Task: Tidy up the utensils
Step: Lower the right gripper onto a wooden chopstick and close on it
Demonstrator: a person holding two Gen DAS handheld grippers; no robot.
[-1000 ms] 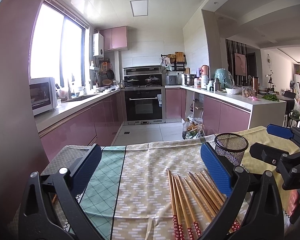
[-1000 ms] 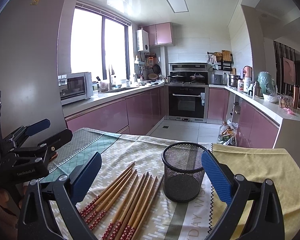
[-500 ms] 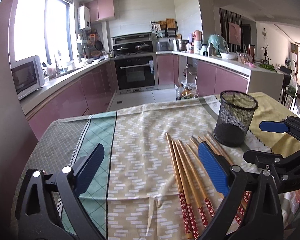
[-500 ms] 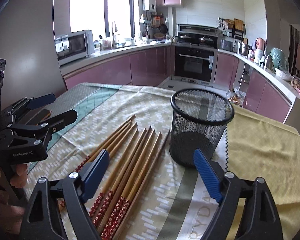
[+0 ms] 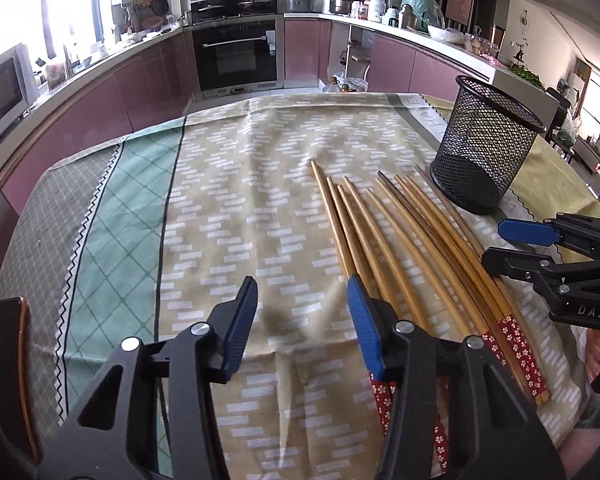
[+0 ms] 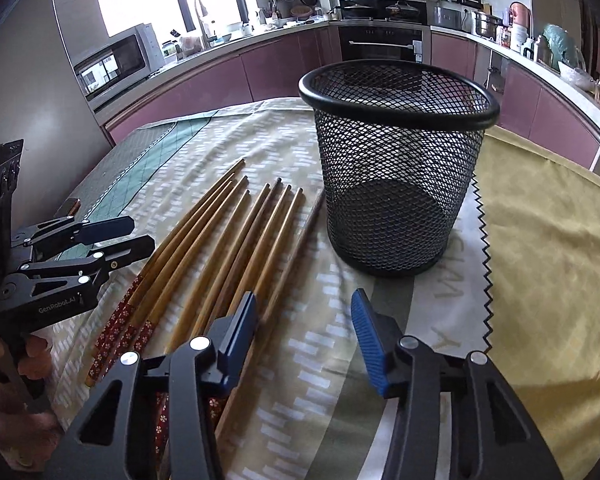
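Note:
Several wooden chopsticks (image 5: 400, 232) with red flowered ends lie side by side on the patterned cloth, left of an upright black mesh cup (image 5: 484, 152) that holds nothing. My left gripper (image 5: 302, 284) hovers low over the cloth at the left of the row. Its jaws are closing with only bare cloth between them, and its right finger is over the leftmost sticks. In the right wrist view, my right gripper (image 6: 304, 298) hangs in front of the mesh cup (image 6: 396, 168). Its jaws are also closing on nothing, the left finger above the rightmost chopsticks (image 6: 220, 240).
Each gripper shows in the other's view, the right gripper (image 5: 494, 242) at the right and the left gripper (image 6: 142, 234) at the left, both held by hands. A yellow cloth (image 6: 540, 240) covers the table's right side. A brown object (image 5: 16, 360) lies at the left edge. Kitchen counters run behind.
Both grippers have sunk toward the table and tipped downward, so the chopsticks and cup now fill the views. Both pairs of jaws have narrowed from wide open.

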